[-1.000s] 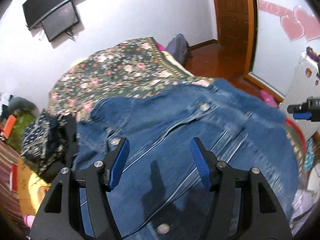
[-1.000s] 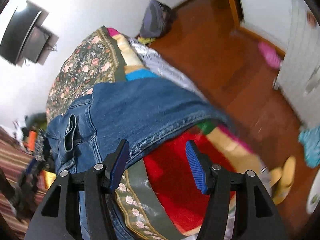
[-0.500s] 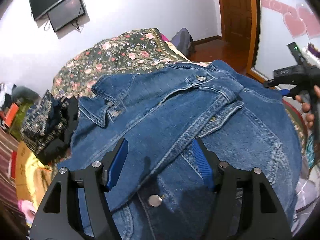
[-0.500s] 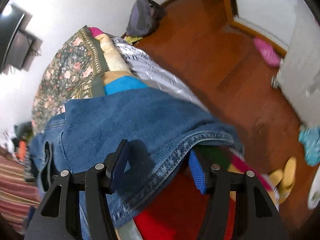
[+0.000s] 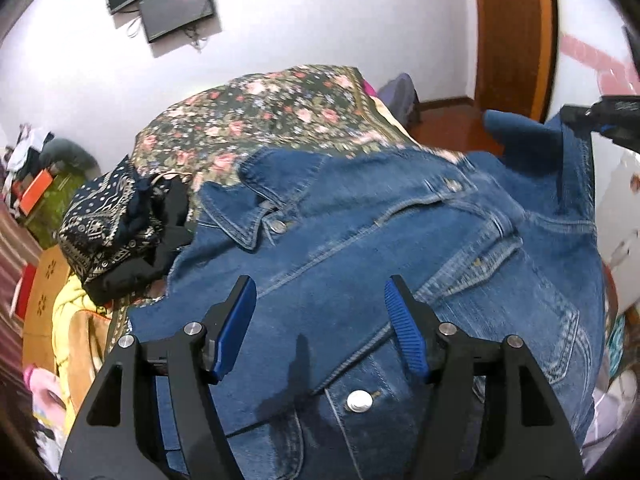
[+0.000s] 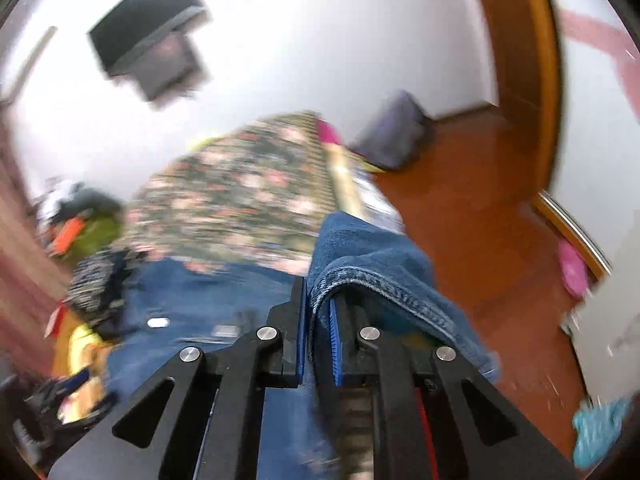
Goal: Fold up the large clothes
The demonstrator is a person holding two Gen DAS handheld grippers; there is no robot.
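A blue denim jacket lies front up on the bed, collar toward the far left. My left gripper is open and empty, hovering over the jacket's front near a metal button. My right gripper is shut on the jacket's hem edge and holds it lifted above the bed. In the left wrist view the right gripper shows at the far right with the lifted denim corner hanging from it.
A floral bedspread covers the bed behind the jacket. A pile of dark patterned clothes lies left of the collar. A grey bag sits on the wooden floor by the door. A screen hangs on the wall.
My right gripper has closed on the jacket's edge and lifted it up and inward over the bed. My left gripper stays open above the jacket's front.
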